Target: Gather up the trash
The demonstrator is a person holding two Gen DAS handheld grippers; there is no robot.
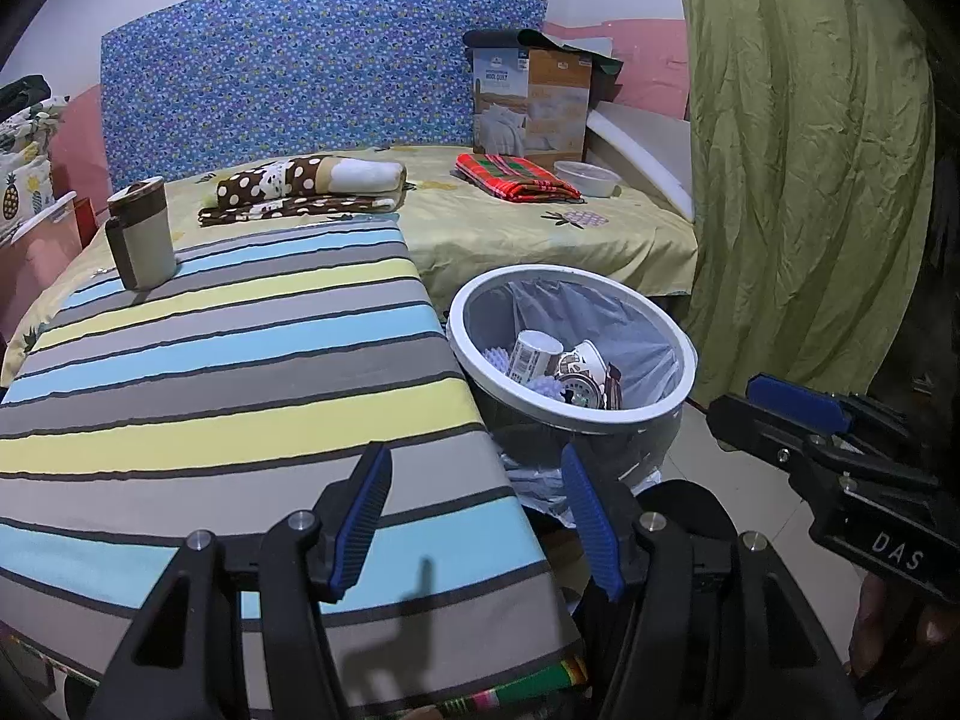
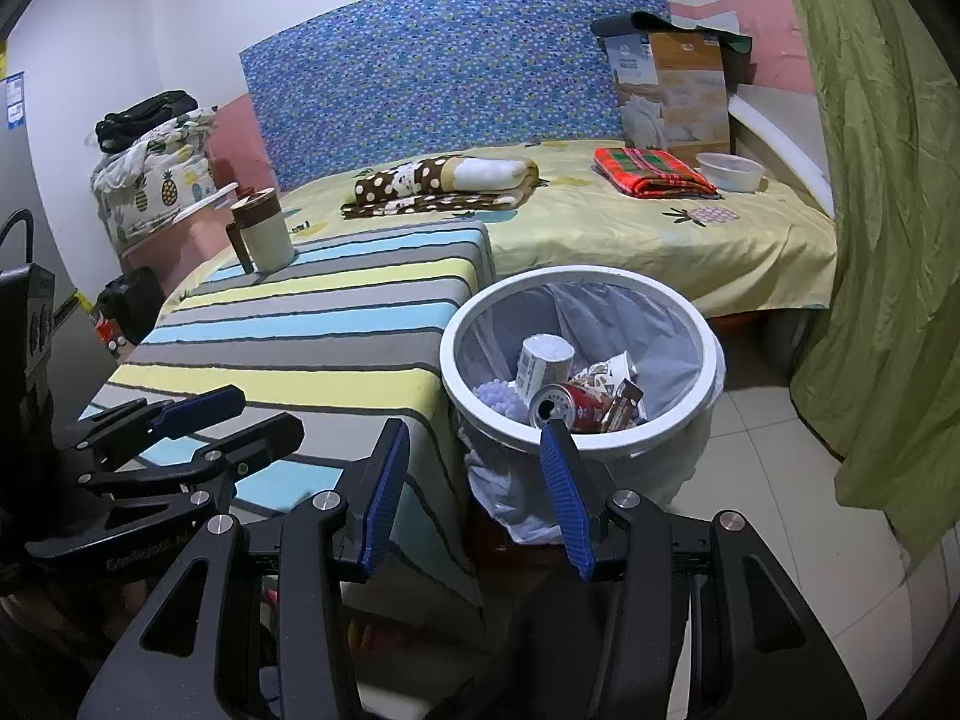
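Note:
A white-rimmed trash bin (image 1: 600, 422) (image 2: 576, 275) lined with a clear bag stands on the floor beside the striped table (image 1: 240, 360) (image 2: 336, 330). Inside lie a paper cup (image 1: 531, 354) (image 2: 543, 363), a red can (image 2: 570, 405), a brown wrapper (image 2: 624, 405) and purple balls. My left gripper (image 1: 474, 516) hovers open and empty over the table's near corner. My right gripper (image 2: 474, 492) is open and empty too, just short of the bin's near rim. Each gripper shows in the other's view, the right one (image 1: 732, 402) and the left one (image 2: 270, 411).
A brown-and-cream lidded mug (image 1: 141, 234) (image 2: 264, 234) stands at the table's far left. On the bed behind are folded blankets, a red plaid cloth (image 1: 516, 177), a plastic bowl (image 1: 587, 177) (image 2: 729, 171) and a cardboard box. A green curtain (image 1: 804, 180) hangs at the right over tiled floor.

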